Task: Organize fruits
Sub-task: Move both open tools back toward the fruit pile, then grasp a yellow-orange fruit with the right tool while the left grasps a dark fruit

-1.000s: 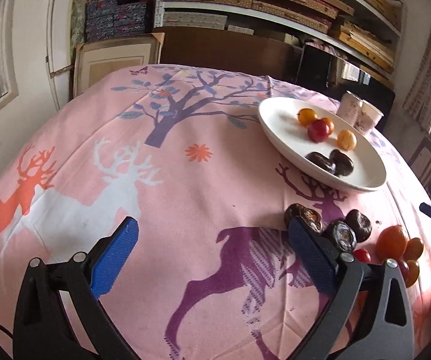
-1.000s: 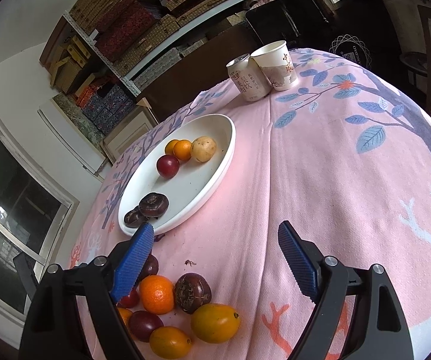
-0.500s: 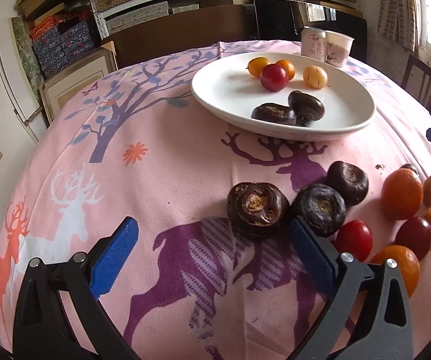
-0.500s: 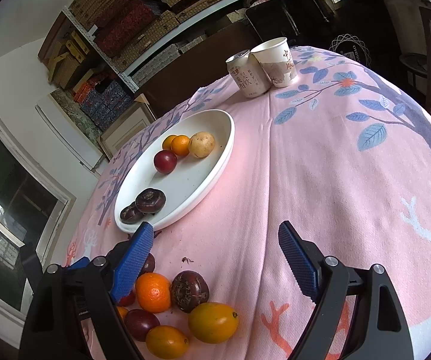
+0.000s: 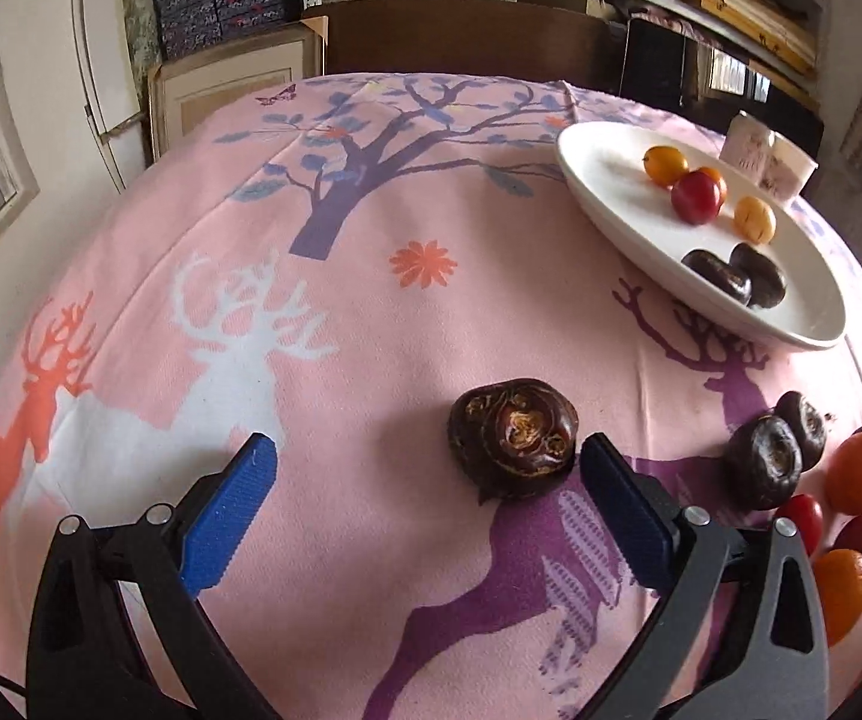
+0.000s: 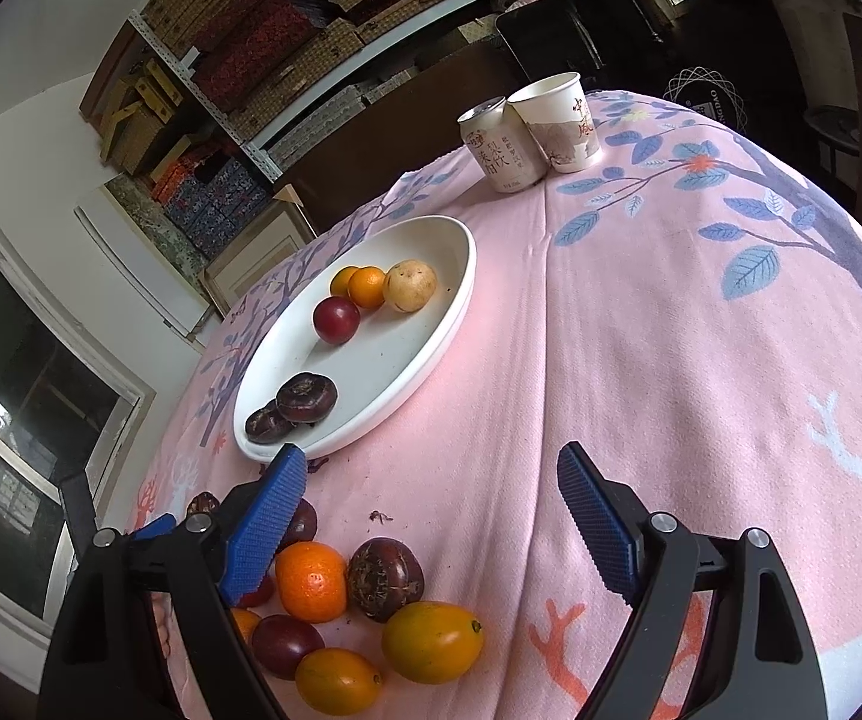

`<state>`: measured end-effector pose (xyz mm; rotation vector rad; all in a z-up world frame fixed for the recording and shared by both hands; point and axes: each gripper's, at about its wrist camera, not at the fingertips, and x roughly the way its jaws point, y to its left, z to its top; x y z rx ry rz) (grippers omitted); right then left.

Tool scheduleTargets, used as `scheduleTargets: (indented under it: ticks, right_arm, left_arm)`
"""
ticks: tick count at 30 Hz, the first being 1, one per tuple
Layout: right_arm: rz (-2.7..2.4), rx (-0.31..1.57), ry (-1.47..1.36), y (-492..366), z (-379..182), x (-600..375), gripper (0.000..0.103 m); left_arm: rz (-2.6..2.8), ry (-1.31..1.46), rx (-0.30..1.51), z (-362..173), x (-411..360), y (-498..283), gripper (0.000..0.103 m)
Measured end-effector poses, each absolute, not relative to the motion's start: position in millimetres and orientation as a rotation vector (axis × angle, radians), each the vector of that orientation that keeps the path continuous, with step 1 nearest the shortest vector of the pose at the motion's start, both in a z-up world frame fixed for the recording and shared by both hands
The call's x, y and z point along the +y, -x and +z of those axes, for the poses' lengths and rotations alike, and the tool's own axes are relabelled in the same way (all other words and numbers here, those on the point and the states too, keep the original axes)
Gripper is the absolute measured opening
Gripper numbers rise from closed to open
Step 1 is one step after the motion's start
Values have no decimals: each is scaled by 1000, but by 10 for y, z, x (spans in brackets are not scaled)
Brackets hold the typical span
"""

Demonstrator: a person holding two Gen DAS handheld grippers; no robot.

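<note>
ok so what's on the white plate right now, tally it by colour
On the white plate:
dark brown fruits: 2
orange fruits: 2
red fruit: 1
pale tan fruit: 1
total: 6

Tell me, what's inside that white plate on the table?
The white plate holds two dark brown chestnut-like fruits, one red plum, two small oranges and a pale yellow fruit. One orange is partly hidden behind the other.
</note>
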<state>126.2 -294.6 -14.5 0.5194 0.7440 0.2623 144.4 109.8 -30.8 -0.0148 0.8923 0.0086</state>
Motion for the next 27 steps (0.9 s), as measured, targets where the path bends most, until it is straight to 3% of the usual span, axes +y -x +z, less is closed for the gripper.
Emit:
scheduleTargets:
  ticks: [11, 14, 18, 22, 27]
  right_arm:
    - [310, 796, -380, -927, -179, -2797, 86]
    - [302, 844, -258, -787, -243, -2683, 79]
    - [308, 872, -102, -692, -274, -2484, 57]
    - [305, 888, -69, -755, -307, -2456, 46]
    - [322, 905, -99, -837, -359, -2474, 40]
  left_arm:
    - [-44, -40, 944, -403, 901, -1499, 99]
    - [-41, -47, 946, -410, 897, -1504, 99]
    - [-40, -47, 946, -412, 894, -1505, 99]
    - [-40, -47, 946, -411, 891, -1503, 99]
    - [-58, -38, 939, -404, 868, -1503, 99]
